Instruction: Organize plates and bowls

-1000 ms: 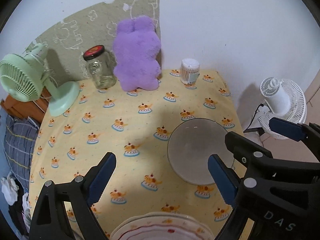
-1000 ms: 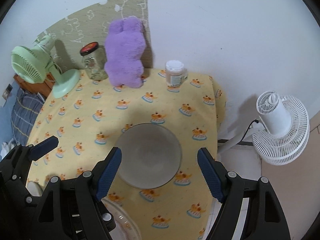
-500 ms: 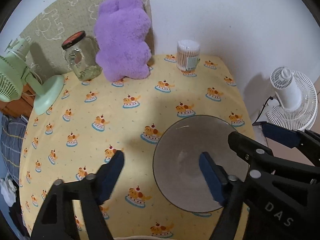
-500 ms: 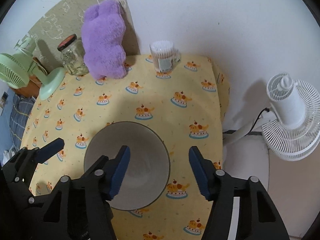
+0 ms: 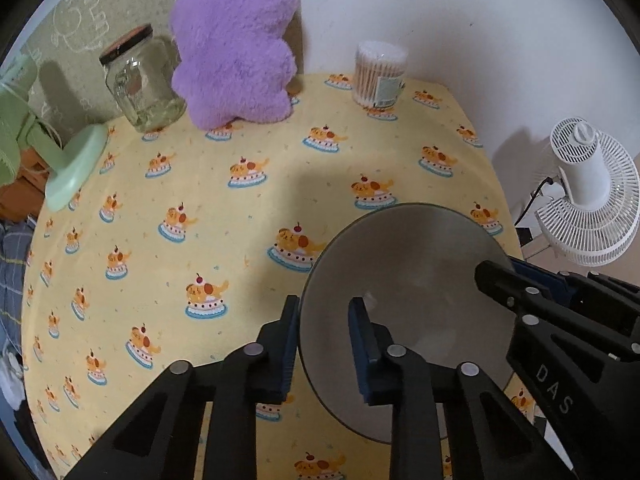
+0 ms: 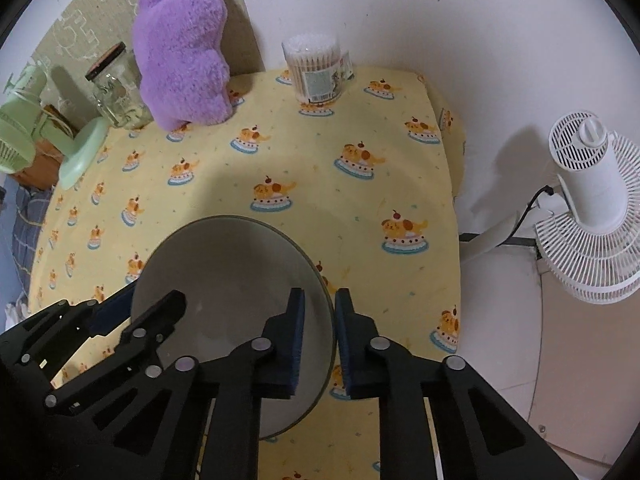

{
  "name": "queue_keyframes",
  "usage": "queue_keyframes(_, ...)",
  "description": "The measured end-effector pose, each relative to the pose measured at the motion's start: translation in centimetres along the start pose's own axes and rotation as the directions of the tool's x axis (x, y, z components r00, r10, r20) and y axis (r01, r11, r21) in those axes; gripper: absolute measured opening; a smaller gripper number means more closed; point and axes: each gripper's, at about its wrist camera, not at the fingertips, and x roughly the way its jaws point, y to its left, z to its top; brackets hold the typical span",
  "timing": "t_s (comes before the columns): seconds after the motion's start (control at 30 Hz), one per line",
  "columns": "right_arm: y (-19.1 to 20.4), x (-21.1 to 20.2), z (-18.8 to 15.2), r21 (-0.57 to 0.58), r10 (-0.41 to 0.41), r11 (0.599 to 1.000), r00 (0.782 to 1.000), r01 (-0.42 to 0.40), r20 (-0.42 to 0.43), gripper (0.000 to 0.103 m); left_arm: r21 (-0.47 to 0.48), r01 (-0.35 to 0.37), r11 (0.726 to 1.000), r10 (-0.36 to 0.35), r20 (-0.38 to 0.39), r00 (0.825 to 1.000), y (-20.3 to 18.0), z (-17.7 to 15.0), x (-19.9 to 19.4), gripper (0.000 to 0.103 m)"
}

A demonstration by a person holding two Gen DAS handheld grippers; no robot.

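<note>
Yellow cloth printed with cake motifs covers the bench (image 5: pixel 240 216), which is backed by a white wall. A grey bowl (image 5: pixel 404 280) is seen near the bench's right edge, well apart from the purple plush (image 5: pixel 234 48), the glass jar (image 5: pixel 138 80) and the tub of cotton swabs (image 5: pixel 380 74) ranged along the wall behind it. The bowl is taken at two opposite points of its rim. The left hand-held gripper (image 5: pixel 324 312) has just been closing, and its pads straddle the bowl's left rim, one pad outside and one inside; the rim appears pinched, though a sliver of space by the inner pad cannot be ruled out. The right hand-held gripper (image 6: pixel 320 308) has likewise just been closing and is pressed onto the bowl's right rim, one pad on each side of the wall. Being round, the bowl offers no long axis; the line between the two grips runs across it, left to right. Both hands are equally near, each already at its own side. A straight lift is judged to be next. Right of the bowl the cloth ends soon, with a white fan (image 6: pixel 592 208) on the floor beyond; left of the bowl, open cloth is available.
</note>
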Motion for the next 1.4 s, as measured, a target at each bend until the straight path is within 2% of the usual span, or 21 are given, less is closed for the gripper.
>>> queue_keyframes(0.13,0.0,0.3,0.1,-0.004,-0.010,1.000,1.000,0.010,-0.007,0.016,0.034,-0.032,0.999,0.031,0.020,0.999,-0.2,-0.1,0.2,0.011)
queue_keyframes(0.43,0.5,0.2,0.1,-0.020,-0.036,0.999,0.999,0.035,-0.018,0.016,0.022,-0.032,0.999,0.032,-0.014,0.999,0.0,-0.1,0.2,0.011)
queue_keyframes(0.7,0.5,-0.4,-0.7,0.006,-0.023,1.000,0.999,0.023,-0.042,0.016,0.026,-0.038,0.999,0.039,-0.025,0.999,0.0,-0.8,-0.7,0.011)
queue_keyframes(0.93,0.8,-2.3,-1.5,0.010,-0.024,1.000,0.999,0.025,-0.026,0.016,0.034,-0.039,0.999,0.039,-0.004,0.999,-0.1,-1.4,-2.7,0.011)
queue_keyframes(1.4,3.1,-8.7,-3.2,0.020,-0.026,0.999,0.999,0.026,0.042,0.016,0.061,-0.041,0.997,0.037,0.063,0.997,1.3,-2.8,-8.8,0.011)
